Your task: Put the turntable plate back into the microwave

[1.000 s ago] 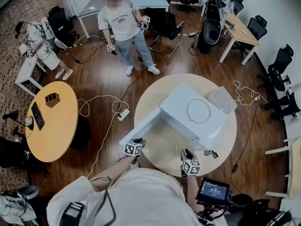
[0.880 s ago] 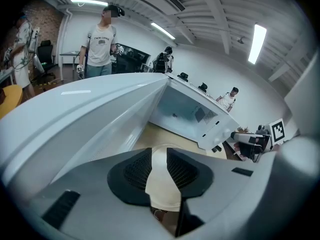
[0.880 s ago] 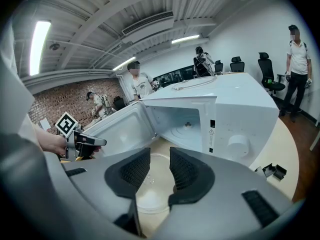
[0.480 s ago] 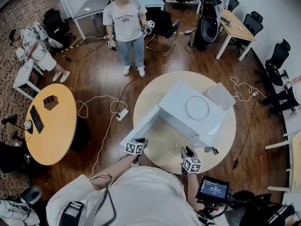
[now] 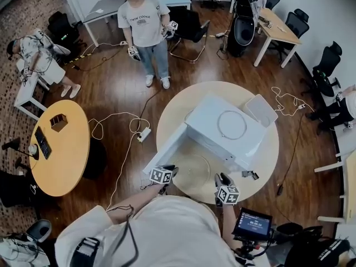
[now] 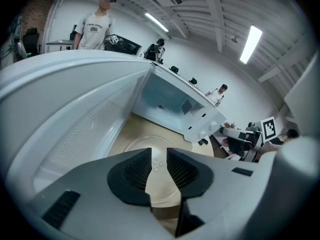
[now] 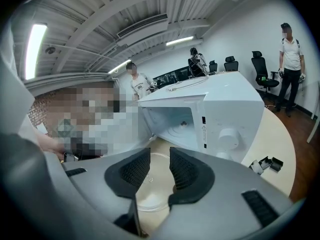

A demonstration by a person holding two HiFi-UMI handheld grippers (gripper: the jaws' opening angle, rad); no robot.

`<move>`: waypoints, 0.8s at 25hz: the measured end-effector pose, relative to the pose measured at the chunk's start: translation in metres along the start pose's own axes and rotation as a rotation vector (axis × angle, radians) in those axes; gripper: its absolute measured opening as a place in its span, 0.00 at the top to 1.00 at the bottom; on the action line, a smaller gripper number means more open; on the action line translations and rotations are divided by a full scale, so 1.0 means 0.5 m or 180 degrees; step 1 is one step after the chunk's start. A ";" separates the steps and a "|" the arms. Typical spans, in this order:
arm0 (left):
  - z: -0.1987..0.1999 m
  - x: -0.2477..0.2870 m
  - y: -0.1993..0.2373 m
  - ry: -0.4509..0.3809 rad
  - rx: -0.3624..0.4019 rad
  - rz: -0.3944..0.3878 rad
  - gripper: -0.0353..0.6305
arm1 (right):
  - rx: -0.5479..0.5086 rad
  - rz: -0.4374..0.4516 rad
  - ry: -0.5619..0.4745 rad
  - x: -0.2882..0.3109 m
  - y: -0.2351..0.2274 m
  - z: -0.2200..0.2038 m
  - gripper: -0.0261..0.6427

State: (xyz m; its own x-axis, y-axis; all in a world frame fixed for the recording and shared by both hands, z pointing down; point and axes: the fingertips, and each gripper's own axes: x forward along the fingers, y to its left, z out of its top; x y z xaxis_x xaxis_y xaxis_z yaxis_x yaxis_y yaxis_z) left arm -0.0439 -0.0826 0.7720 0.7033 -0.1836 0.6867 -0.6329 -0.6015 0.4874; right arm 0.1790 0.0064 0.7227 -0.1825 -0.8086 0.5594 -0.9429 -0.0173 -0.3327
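- Lying flat on the round table point(image 5: 262, 168), outside the microwave point(image 5: 225, 128), the turntable plate point(image 5: 194, 169) is sitting just ahead of both grippers.
- Left gripper point(image 6: 159, 156) is hovering with jaws narrowly apart and empty, beside the open door point(image 5: 166, 148) edge.
- Right gripper point(image 7: 160, 160) is likewise narrowly parted and empty, facing the open cavity.

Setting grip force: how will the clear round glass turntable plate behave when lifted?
The clear round glass turntable plate looks rigid, probably heavy for its thinness. Its glossy surface looks slippery. Flat on the beige round table, its rim may be hard to get under.
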 end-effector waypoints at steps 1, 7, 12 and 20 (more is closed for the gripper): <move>-0.001 0.002 -0.001 0.0007 0.0002 0.0000 0.83 | 0.0007 -0.0001 0.0009 0.000 -0.003 -0.003 0.81; -0.008 0.005 -0.002 0.0054 0.0020 0.0015 0.83 | 0.0069 0.0002 0.0045 0.003 -0.020 -0.011 0.81; -0.019 0.007 0.006 0.0089 0.0006 0.0052 0.83 | 0.0065 0.0007 0.0097 0.011 -0.031 -0.019 0.81; -0.037 0.004 0.025 0.0122 -0.0054 0.0130 0.83 | 0.0119 0.0021 0.0215 0.035 -0.044 -0.051 0.81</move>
State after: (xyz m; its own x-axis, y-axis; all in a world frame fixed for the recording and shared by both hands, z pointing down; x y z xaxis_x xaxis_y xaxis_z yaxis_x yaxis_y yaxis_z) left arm -0.0563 -0.0762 0.7897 0.6640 -0.1776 0.7263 -0.6665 -0.5809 0.4673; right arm 0.1895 0.0074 0.7591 -0.2081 -0.7673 0.6066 -0.9308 -0.0351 -0.3638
